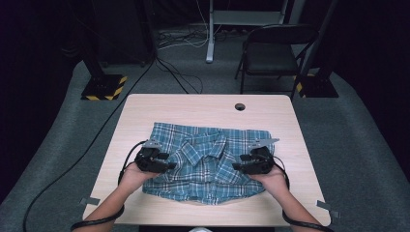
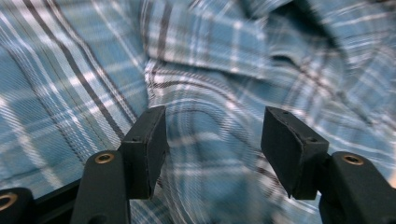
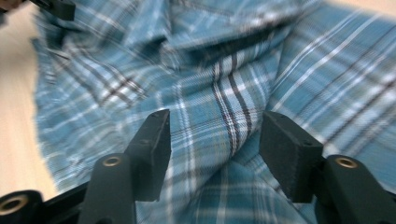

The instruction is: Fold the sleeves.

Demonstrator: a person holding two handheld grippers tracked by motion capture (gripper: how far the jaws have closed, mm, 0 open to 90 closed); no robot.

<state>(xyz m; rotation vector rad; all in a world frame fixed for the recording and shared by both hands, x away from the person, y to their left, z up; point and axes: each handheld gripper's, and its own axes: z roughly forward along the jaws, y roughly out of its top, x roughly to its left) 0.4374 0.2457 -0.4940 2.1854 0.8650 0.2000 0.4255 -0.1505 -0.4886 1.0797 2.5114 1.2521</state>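
Note:
A blue plaid shirt (image 1: 208, 159) lies folded on the wooden table (image 1: 193, 108), collar toward the far side. My left gripper (image 1: 167, 163) hovers over the shirt's left part, its jaws pointing inward. In the left gripper view this gripper (image 2: 215, 140) stands open just above the plaid cloth (image 2: 210, 60), with nothing pinched. My right gripper (image 1: 240, 163) is over the shirt's right part and mirrors the left. In the right gripper view it (image 3: 215, 144) is open too, close above the fabric (image 3: 224, 70). The left gripper's jaw tip (image 3: 56, 7) shows at the top left of that view.
A round cable hole (image 1: 240, 107) sits near the table's far edge. Beyond the table stand a black folding chair (image 1: 275, 53) and two stand bases with yellow-black stripes (image 1: 104, 88). Cables run across the grey floor (image 1: 96, 140). Bare tabletop borders the shirt on all sides.

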